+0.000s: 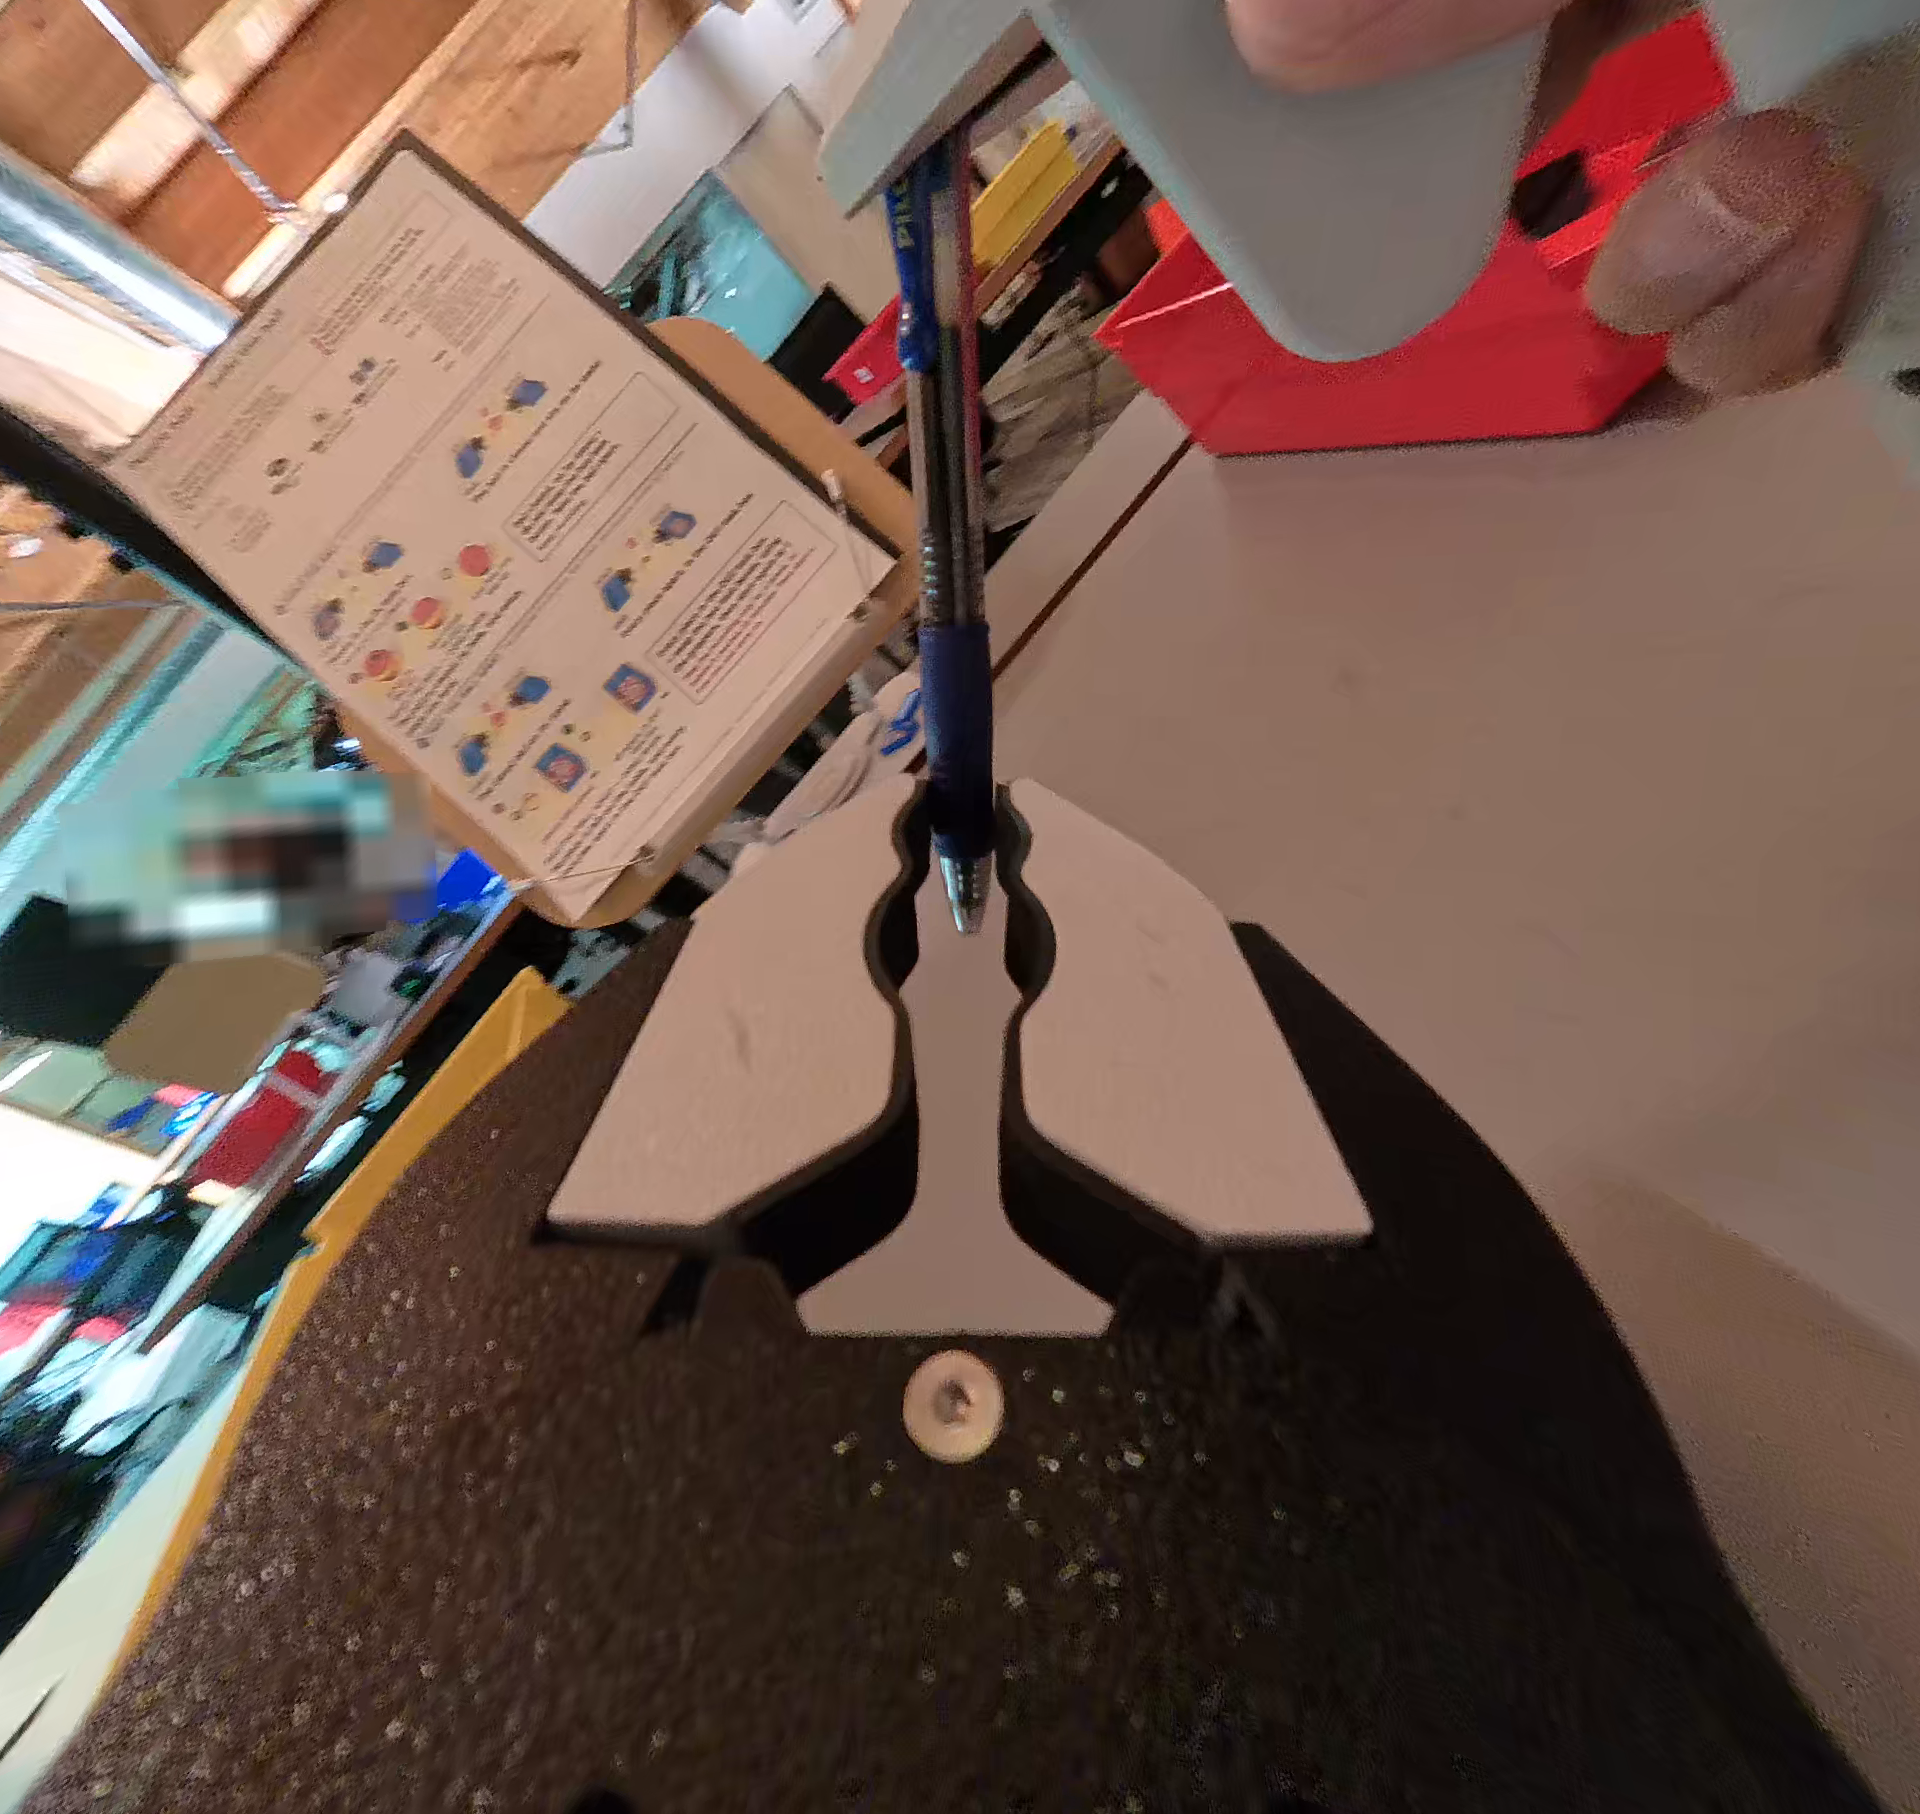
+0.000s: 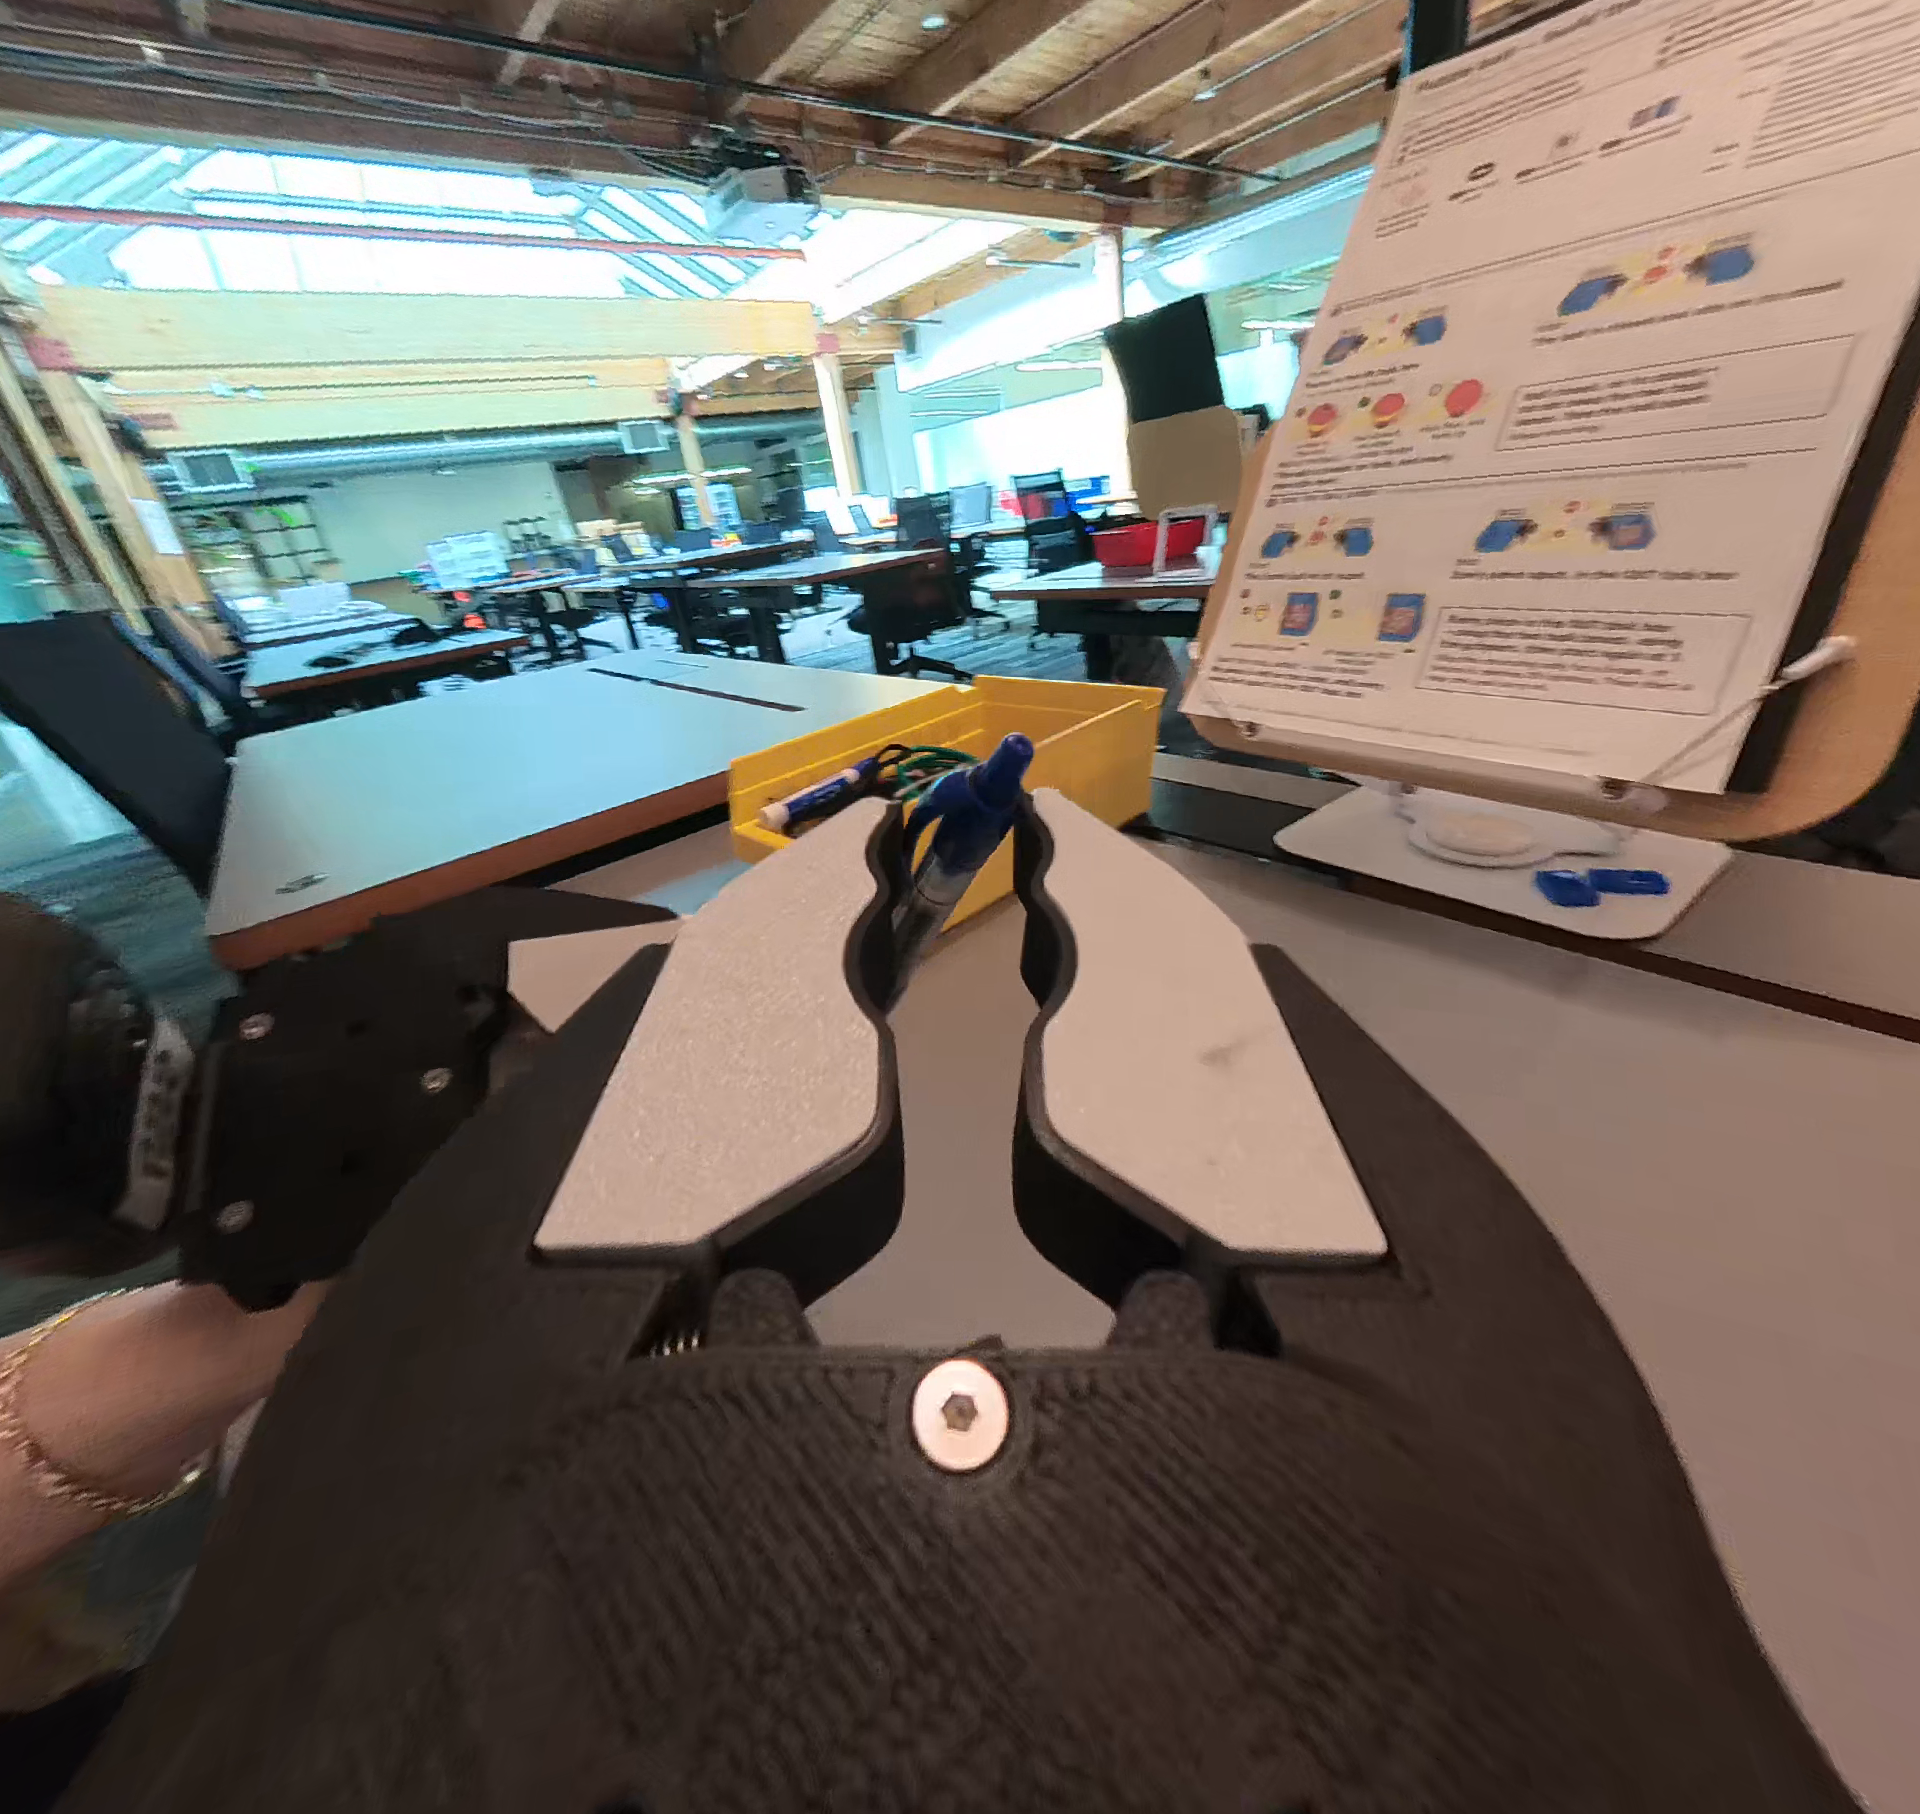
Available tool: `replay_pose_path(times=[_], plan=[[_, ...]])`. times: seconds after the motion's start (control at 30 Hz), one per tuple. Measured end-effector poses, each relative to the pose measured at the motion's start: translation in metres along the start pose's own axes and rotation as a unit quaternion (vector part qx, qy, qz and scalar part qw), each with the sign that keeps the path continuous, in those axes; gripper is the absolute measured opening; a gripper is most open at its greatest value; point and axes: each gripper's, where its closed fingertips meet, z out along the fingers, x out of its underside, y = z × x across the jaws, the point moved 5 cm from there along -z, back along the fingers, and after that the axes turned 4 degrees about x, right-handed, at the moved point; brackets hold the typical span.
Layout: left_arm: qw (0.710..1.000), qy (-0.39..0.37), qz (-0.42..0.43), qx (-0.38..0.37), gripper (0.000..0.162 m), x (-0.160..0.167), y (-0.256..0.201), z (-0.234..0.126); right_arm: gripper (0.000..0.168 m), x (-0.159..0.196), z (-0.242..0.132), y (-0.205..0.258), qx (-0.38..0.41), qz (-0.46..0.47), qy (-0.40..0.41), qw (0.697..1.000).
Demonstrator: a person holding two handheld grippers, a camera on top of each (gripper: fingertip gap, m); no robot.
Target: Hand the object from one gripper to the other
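A blue retractable ballpoint pen with a clear barrel and dark rubber grip (image 1: 951,538) is held at both ends, so the handover appears to be at its midpoint. In the left wrist view, the left gripper (image 1: 961,834), a black claw with pale grey finger plates, has its fingertips narrowed around the pen's rubber grip, just above the metal tip. The tip points down into the gap between the fingers. The pen's upper end runs up under the pale grey plates of the other gripper, where a person's fingers (image 1: 1725,247) rest on the grey plastic.

In the right wrist view, the right gripper (image 2: 956,824) is narrowed around the pen's clip end (image 2: 961,829), with the blue push button poking out above the fingertips. Beyond it sit a yellow plastic bin (image 2: 1081,725) holding a marker and wires, and a printed instruction sheet on a tan board stand (image 2: 1558,414). A pale grey tabletop (image 2: 1558,1193) lies below.

Judging by the task, the next move calls for one claw to ease off while the other keeps a firm hold, then for the two to draw apart without twisting the pen.

Which gripper is giving and which is receiving cannot be told. Whether the left fingertips are truly pressing or only closely flanking the grip is hard to make out. The pen's middle is hidden in the right view, and a red bin (image 1: 1455,351) is partly cut off behind the hand
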Motion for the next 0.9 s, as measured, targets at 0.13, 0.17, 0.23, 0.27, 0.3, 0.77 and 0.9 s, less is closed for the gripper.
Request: replay_pose_path(times=[0.13, 0.17, 0.23, 0.27, 0.3, 0.77, 0.9], plan=[[0.990, -0.050, -0.048, 0.120, 0.037, -0.006, -0.010, 0.000, 0.016, -0.005, -0.003, -0.003, -0.061, -0.009, 0.015, 0.998], [0.982, -0.068, -0.069, 0.162, 0.041, -0.009, -0.012, -0.003, 0.016, -0.004, -0.005, 0.000, -0.098, -0.015, 0.029, 0.995], [0.953, -0.094, -0.115, 0.265, 0.045, -0.012, -0.018, -0.011, 0.016, -0.006, -0.012, 0.009, -0.188, -0.025, 0.037, 0.981], [0.935, -0.099, -0.138, 0.310, 0.047, -0.013, -0.019, -0.015, 0.016, -0.008, -0.017, 0.014, -0.227, -0.036, 0.024, 0.973], [0.918, -0.104, -0.157, 0.348, 0.048, -0.013, -0.019, -0.020, 0.016, -0.009, -0.025, 0.021, -0.282, -0.048, 0.015, 0.958], [0.788, -0.148, -0.199, 0.564, 0.012, -0.014, -0.046, -0.049, 0.016, 0.011, -0.049, 0.054, -0.446, -0.111, 0.037, 0.887], [0.850, -0.143, -0.237, 0.448, 0.011, -0.008, -0.027, -0.026, 0.022, 0.006, -0.027, 0.030, -0.303, -0.095, 0.030, 0.948]])
